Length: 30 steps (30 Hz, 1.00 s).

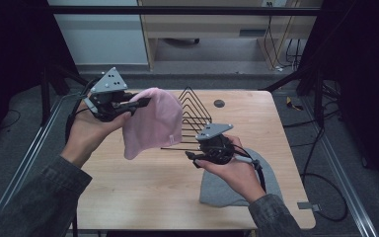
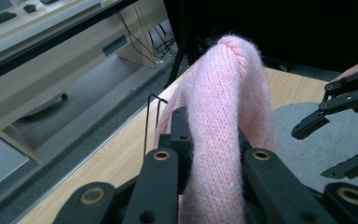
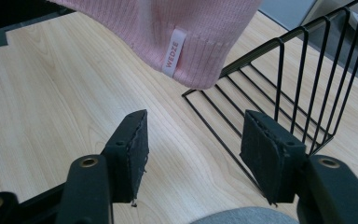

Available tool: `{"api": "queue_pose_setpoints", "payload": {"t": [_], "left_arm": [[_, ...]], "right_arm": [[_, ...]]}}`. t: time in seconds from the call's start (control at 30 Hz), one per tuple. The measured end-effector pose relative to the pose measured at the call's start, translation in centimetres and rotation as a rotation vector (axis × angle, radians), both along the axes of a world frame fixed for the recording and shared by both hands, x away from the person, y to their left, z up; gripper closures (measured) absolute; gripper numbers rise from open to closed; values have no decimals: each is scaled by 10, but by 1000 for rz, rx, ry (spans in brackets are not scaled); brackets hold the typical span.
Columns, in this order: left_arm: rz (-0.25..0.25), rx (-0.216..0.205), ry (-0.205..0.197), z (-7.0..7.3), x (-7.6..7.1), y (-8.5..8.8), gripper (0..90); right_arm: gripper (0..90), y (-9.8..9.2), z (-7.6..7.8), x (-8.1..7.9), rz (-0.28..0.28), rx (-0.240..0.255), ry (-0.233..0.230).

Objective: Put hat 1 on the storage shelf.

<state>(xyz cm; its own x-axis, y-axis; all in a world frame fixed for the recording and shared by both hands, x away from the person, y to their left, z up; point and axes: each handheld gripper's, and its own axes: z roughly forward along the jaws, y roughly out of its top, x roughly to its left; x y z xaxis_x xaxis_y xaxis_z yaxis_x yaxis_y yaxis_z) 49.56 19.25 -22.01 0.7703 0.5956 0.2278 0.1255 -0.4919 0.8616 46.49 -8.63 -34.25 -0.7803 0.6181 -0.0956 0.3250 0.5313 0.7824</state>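
Two knit hats [image 1: 154, 121] and wire rack [image 1: 193, 111] over pale wooden table [image 1: 143, 187].

High view looks down the table [image 1: 143, 192]; both gripper views, close, share the pink hat [image 2: 223, 112].

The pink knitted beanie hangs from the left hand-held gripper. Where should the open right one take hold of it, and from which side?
Probably the ribbed lower hem of the pink knitted beanie, beside its small white label. The right hand-held gripper is open just below that edge, so coming up from underneath looks best: the hem hangs free above the wooden table, clear of the black wire rack, while the left hand-held gripper pinches the upper fabric.
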Motion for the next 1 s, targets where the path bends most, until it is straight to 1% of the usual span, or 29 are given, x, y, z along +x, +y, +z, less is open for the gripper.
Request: {"api": "queue_pose_setpoints", "payload": {"t": [0.17, 0.23, 0.27, 0.33, 0.43, 0.53, 0.67, 0.77, 0.83, 1.0], "left_arm": [[0, 8, 4, 1, -1, -1, 797], [3, 30, -4, 2, 0, -2, 798], [2, 33, -4, 3, 0, -3, 798], [0, 31, -6, 5, 0, -4, 798], [0, 20, -4, 7, 1, -4, 798], [1, 7, 2, 10, 2, -5, 798], [-3, 9, -9, 15, 0, -8, 798], [-2, 17, -19, 18, -1, -11, 797], [-3, 19, -18, 18, -2, -13, 798], [-13, 18, -20, 22, -2, -18, 798]], "right_arm": [[382, 1, -1, -1, 11, -5, 7], [372, 1, -1, 0, 10, -5, 11], [373, 1, -1, 1, 10, -10, 13], [394, 2, -3, 3, 16, -26, 22], [412, 4, -6, 5, 29, -35, 33], [425, 5, -5, 7, 35, -18, 41], [451, 4, -4, 8, 33, -1, 40], [505, 3, -3, 8, 44, 2, 47], [531, 3, -3, 7, 48, 0, 48], [556, 3, -1, 8, 64, 5, 48]]}}
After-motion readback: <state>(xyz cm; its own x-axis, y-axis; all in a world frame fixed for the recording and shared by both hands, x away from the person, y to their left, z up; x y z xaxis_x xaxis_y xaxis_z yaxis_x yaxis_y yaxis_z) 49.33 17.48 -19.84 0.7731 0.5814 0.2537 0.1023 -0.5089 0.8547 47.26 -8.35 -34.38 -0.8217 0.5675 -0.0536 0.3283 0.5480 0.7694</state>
